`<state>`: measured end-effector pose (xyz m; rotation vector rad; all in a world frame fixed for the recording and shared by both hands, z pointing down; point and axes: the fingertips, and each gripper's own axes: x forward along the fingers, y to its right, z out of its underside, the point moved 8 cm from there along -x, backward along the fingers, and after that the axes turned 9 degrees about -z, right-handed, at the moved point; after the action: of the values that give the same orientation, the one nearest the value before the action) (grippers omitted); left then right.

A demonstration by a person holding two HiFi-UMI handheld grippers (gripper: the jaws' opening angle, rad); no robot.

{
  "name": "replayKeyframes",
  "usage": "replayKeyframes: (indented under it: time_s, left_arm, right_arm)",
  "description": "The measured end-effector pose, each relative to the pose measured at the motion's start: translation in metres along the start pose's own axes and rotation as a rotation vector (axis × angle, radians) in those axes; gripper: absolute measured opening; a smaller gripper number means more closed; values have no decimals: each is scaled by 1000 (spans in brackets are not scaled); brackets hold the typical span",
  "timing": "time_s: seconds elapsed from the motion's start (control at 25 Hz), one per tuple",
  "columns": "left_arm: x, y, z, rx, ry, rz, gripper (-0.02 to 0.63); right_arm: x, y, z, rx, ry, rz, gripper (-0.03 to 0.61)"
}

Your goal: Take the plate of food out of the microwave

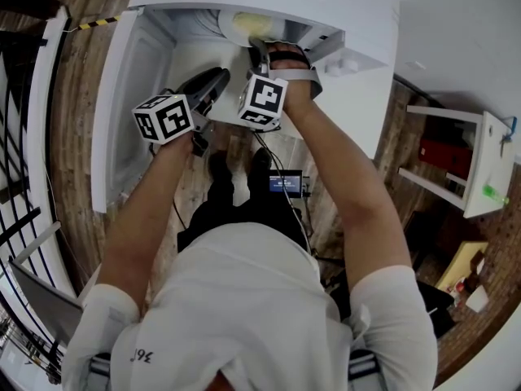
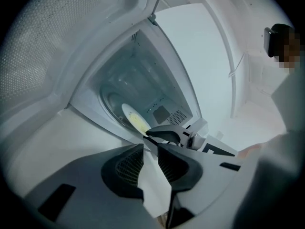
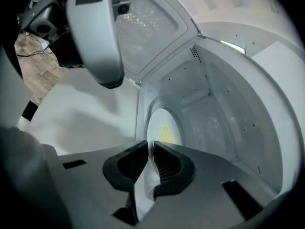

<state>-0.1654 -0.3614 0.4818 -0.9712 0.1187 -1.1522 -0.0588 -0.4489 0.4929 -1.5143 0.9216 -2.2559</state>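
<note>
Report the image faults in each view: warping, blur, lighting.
Head view: heavy fisheye bending, and the microwave top is bright, nearly washed out. Left gripper view: dark rounded corners, soft focus overall, a mosaic patch at upper right, and the plate is small but legible. Right gripper view: the same dark corners, an evenly lit cavity, and the plate looks pale and low in contrast.

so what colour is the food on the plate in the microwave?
Yellow food on a white plate. It shows best in the right gripper view.

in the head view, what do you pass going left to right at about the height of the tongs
open microwave door → left tongs → right tongs → small white table
</note>
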Motion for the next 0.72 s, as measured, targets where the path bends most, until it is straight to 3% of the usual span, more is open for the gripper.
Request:
replayKeyframes:
  time_s: [0.32, 0.72]
  left_arm:
    - [20, -7, -18, -82, 64, 9, 111]
    - [45, -16, -24, -116, 28, 12, 130]
  right_arm:
    - [-21, -12, 8, -21, 31, -13, 37]
    - [-35, -22, 15, -68, 50, -22, 37]
